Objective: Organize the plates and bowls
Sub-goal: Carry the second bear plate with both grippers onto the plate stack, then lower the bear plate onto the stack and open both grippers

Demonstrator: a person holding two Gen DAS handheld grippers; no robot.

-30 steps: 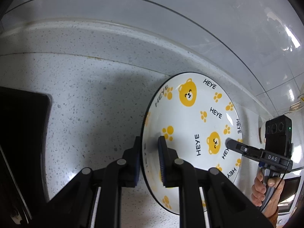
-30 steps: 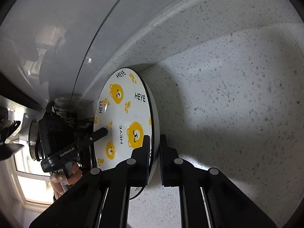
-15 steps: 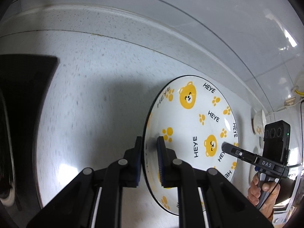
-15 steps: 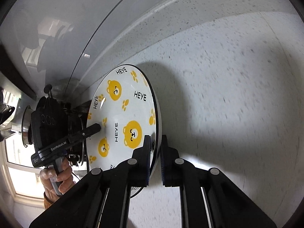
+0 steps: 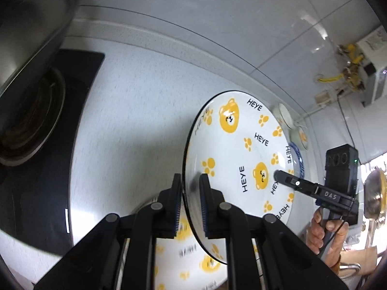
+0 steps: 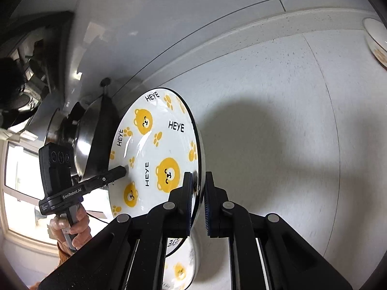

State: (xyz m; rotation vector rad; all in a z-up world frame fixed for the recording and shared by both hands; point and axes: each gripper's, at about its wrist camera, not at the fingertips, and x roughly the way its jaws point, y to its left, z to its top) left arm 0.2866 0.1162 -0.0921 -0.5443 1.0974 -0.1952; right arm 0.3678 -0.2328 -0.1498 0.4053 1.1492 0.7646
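Both grippers are pinching the same bear-print plate by opposite rims, so it hangs in the air between them. Left gripper clamps one edge, right gripper the other. Directly below looks like a second matching plate, though it's blurry.

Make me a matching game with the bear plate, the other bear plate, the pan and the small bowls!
Things:
1. bear plate
2. second bear plate
3. pan
4. small bowls

Places:
A. by the wall, past the held plate
B. gripped at both edges by the left gripper and right gripper
C. on the black stove
D. lying flat below the held plate

Pairs: 1-B, 2-D, 3-C, 4-A
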